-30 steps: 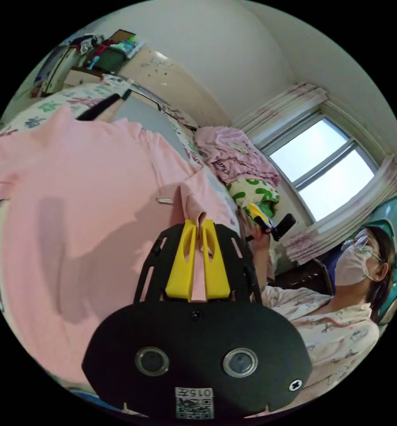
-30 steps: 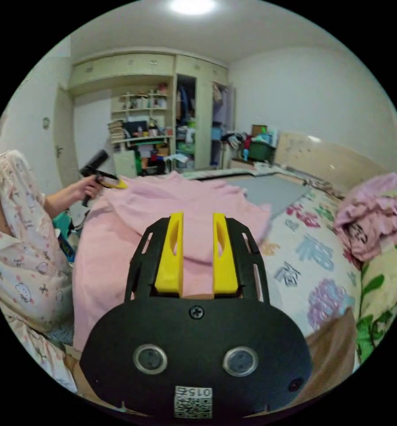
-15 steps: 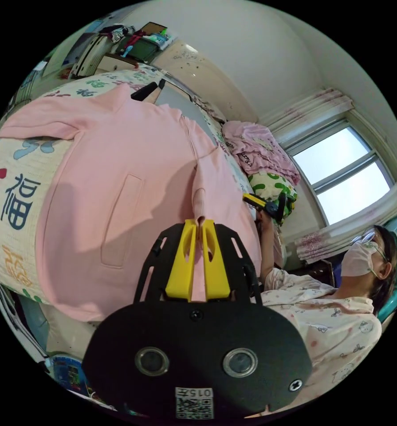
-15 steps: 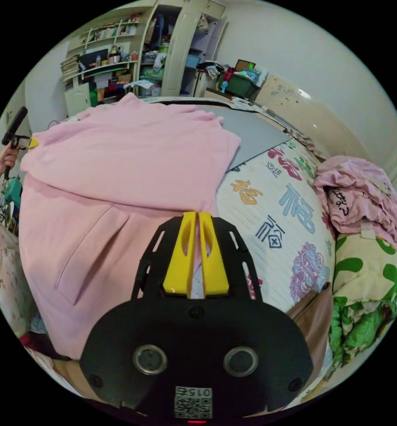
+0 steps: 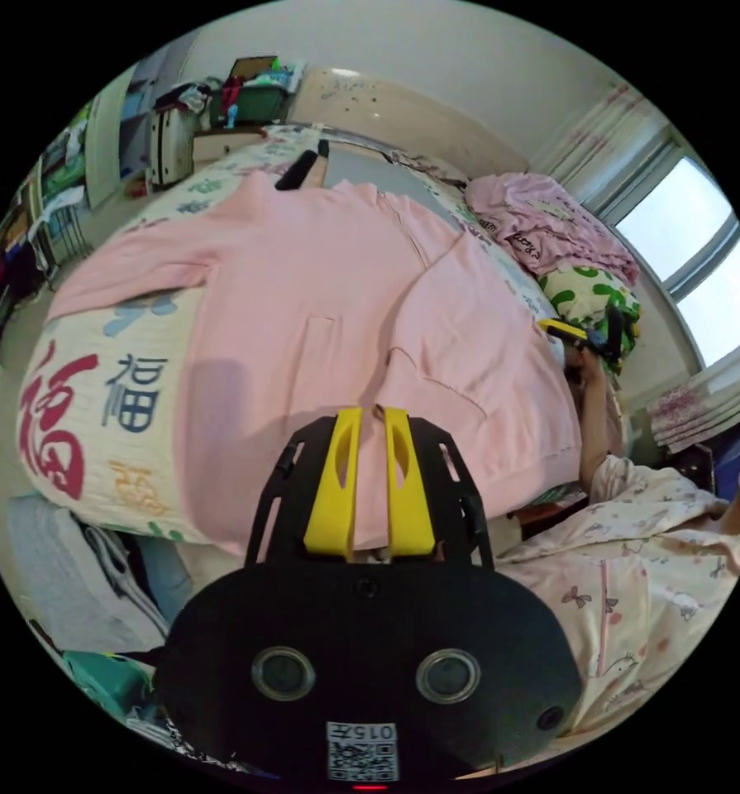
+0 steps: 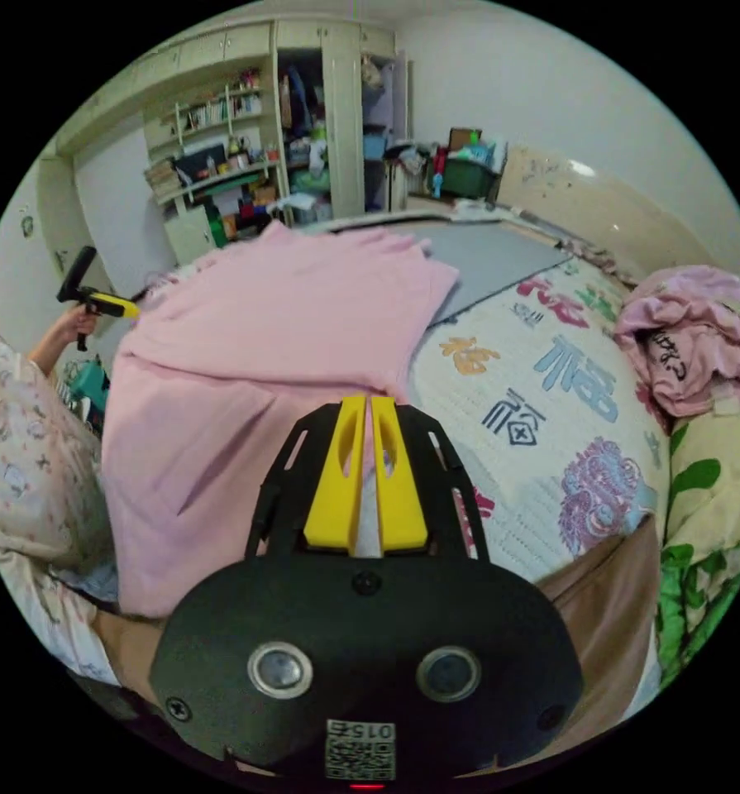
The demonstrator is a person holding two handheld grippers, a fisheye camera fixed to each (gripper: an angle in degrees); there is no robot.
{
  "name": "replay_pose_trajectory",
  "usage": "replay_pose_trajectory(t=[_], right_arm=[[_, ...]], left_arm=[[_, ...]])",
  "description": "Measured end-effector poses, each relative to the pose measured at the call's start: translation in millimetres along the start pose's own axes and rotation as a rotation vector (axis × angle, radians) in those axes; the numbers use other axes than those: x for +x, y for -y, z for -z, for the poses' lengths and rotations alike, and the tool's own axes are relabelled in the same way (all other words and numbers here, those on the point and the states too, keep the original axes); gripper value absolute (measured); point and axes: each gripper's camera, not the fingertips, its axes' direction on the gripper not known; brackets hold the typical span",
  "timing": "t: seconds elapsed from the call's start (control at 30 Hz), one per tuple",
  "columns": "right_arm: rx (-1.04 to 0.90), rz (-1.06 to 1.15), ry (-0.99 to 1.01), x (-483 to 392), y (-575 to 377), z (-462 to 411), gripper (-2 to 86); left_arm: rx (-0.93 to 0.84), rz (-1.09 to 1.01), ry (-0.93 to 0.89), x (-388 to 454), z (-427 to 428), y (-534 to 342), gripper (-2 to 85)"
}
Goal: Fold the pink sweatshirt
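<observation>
- Pink sweatshirt (image 5: pixel 320 298) lies spread across the bed (image 5: pixel 97 389), over a cream bedspread (image 6: pixel 551 389) printed with large coloured characters and flowers.
- Fabric plain pale pink, soft-looking. In the left gripper view a pocket-like seam shows on the body, one sleeve runs out flat towards the bed's edge, and the hem hangs over the near side.
- In the right gripper view the garment's near half dips into shallow folds and creases; the far part lies smoother, reaching a grey sheet (image 6: pixel 485 256).
- Left gripper (image 5: pixel 370 411): yellow jaws slightly parted, a small peak of pink fabric between the tips; cannot tell whether both jaws press on it.
- Right gripper (image 6: pixel 365 403): yellow jaws pressed nearly together, pinching the sweatshirt's edge, with cloth visible in the slit between them.
- Each gripper also appears small at the rim of the other's view, held in a hand (image 6: pixel 76 318).
- Crumpled pink blanket (image 6: pixel 700 339) sits by the pillow end, apart from the sweatshirt.
</observation>
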Motion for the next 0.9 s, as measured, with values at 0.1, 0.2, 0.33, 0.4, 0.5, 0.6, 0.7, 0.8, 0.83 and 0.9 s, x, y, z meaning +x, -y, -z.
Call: replay_pose_trajectory(t=[0.1,0.2,0.33,0.4,0.5,0.6,0.7,0.8,0.83,0.9], right_arm=[[0.061,0.066,-0.014,-74,42,18,-0.6],[0.085,0.199,0.174,-169,74,-5,-0.8],[-0.012,0.283,0.293,-253,95,-67,-1.0],[-0.062,0.231,0.362,-274,103,-104,-1.0],[-0.069,0.204,0.367,-282,113,-126,-0.9],[-0.121,0.196,0.288,-282,128,-140,-0.7],[-0.216,0.204,0.228,-281,140,-157,-0.6],[-0.237,0.195,0.198,-273,153,-156,-0.5],[-0.244,0.192,0.199,-270,157,-155,-0.5],[-0.271,0.173,0.218,-255,174,-151,-0.5]], left_arm=[[0.073,-0.078,-0.035,6,10,0,5.1],[0.06,-0.171,-0.118,22,-20,19,5.0],[0.028,-0.235,-0.088,31,-70,32,4.6],[-0.053,-0.221,-0.06,21,-93,31,4.0],[-0.024,-0.211,-0.086,-1,-88,10,3.7],[0.14,-0.05,-0.165,-68,-41,-22,5.0],[0.39,0.257,-0.193,-187,19,-68,6.4],[0.571,0.561,-0.162,-313,68,-115,9.0],[0.599,0.665,-0.154,-362,82,-127,10.8],[0.627,0.781,-0.095,-421,98,-139,12.8]])
